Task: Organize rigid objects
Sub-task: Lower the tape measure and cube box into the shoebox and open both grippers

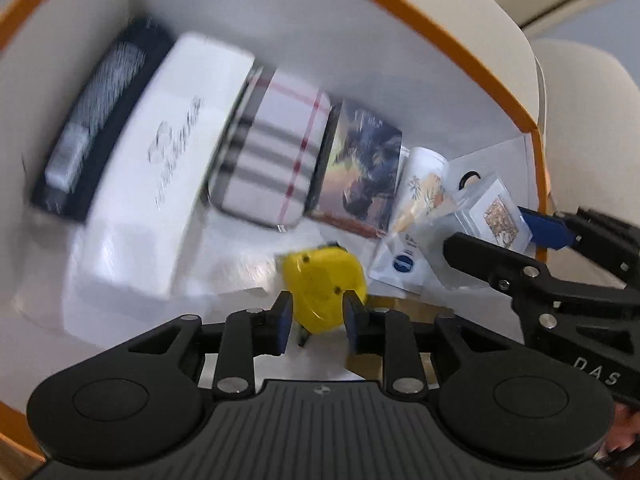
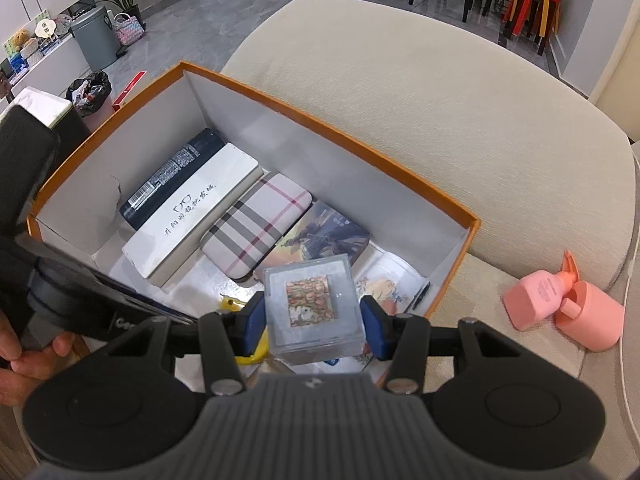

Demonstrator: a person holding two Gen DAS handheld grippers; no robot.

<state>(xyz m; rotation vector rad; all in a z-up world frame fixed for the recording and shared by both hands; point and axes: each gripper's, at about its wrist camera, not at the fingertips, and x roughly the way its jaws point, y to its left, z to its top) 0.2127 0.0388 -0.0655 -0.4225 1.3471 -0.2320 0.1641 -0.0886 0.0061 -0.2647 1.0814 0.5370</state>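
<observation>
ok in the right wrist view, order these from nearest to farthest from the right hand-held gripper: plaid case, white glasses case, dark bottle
From the right hand-held gripper:
1. plaid case, box middle
2. white glasses case, to its left
3. dark bottle, far left wall

- In the left wrist view, the things in the orange box (image 1: pixel 472 40) ahead of the left gripper (image 1: pixel 316 316) are smeared with blur. The writing on the white case (image 1: pixel 160 168) cannot be read.
- The yellow thing (image 1: pixel 324 288) sits between the blue pads (image 1: pixel 285 320). If they press it, I cannot tell.
- In the right wrist view, the clear cube (image 2: pixel 316 312) in the right gripper (image 2: pixel 316 322) hides most of that yellow thing (image 2: pixel 250 354).
- A hand (image 2: pixel 24 356) left of this tool is cut off by the edge.
</observation>
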